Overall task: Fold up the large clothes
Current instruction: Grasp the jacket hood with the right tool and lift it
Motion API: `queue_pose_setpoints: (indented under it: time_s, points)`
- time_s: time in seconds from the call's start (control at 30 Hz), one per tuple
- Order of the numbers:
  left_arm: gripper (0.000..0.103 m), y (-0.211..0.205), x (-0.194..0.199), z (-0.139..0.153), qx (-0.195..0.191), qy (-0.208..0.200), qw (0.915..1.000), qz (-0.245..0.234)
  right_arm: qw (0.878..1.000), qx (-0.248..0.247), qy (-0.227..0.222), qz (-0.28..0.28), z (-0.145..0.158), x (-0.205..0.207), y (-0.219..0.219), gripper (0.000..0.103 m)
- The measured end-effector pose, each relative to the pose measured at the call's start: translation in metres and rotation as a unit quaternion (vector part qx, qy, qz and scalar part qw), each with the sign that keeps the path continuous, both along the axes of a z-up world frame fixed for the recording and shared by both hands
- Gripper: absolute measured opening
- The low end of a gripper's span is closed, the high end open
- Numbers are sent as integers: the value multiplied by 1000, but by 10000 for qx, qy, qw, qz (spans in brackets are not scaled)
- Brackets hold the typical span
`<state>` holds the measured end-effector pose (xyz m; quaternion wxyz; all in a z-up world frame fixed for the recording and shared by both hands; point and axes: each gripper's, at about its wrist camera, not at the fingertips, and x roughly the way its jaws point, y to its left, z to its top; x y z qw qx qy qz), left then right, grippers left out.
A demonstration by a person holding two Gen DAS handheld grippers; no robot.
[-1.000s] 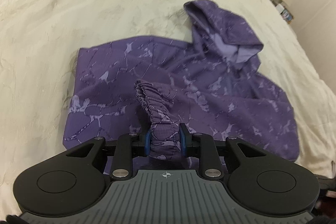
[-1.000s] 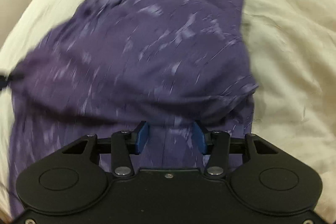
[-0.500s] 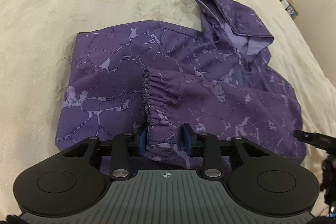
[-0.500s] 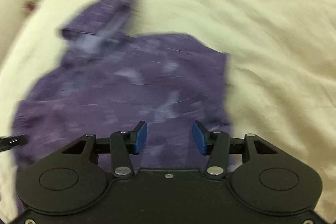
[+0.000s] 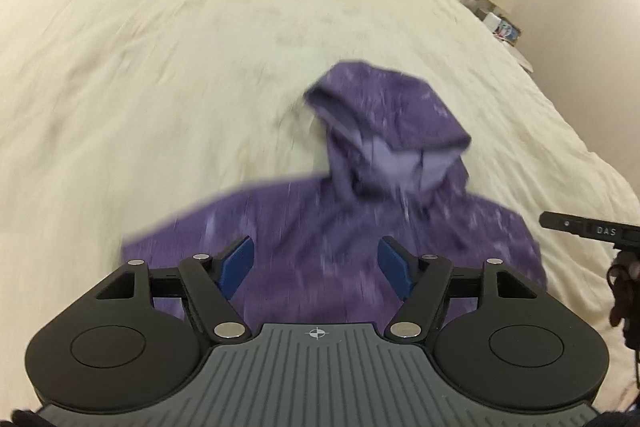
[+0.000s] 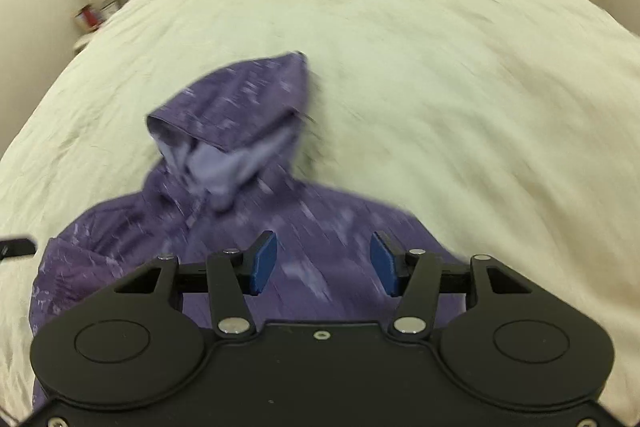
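Lying flat on cream bedspread (image 5: pixel 160 75) — purple marbled hoodie (image 5: pixel 320 227), hood up; left gripper (image 5: pixel 316 263) opening, right gripper (image 6: pixel 323 263) opening, both empty.

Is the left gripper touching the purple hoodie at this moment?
Apart. In the left wrist view the left gripper has jaws opening with nothing between the pads; the purple hoodie lies below on the bed.

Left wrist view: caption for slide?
Left gripper, jaws opening and empty, above a purple hoodie on a cream bedspread.
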<state>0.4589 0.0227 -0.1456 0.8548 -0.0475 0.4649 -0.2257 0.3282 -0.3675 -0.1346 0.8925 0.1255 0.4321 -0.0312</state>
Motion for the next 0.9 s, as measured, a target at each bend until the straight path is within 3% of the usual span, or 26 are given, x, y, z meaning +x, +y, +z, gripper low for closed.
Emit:
queue_pose_setpoints:
  time_s: [0.23, 0.53, 0.63, 0.67, 0.7, 0.87, 0.9]
  points:
    - [67, -60, 73, -20, 644, -477, 9951, -577, 9935, -747, -219, 835, -9, 77, 38, 59]
    - [67, -110, 136, -66, 1485, -645, 9812, -1054, 9706, -1902, 174, 1463, -55, 141, 58, 59]
    - [67, -116, 148, -71, 1413, -705, 9818, -1060, 9630, -2230, 64, 1512, -60, 150, 61, 51]
    - [67, -118, 150, -71, 1369, -754, 9818, -1077, 9617, -2311, -76, 1472, -57, 154, 62, 38]
    - [67, -120, 152, -70, 1336, -806, 9817, -1096, 9625, -2297, -185, 1432, -53, 157, 61, 17]
    - [66, -134, 159, -68, 1278, -1113, 9788, -1150, 9819, -1042, -1130, 1103, -6, 151, 45, 14]
    - [52, -134, 159, -65, 1214, -1200, 9786, -1148, 9828, -861, -1242, 1064, -1, 148, 43, 14]
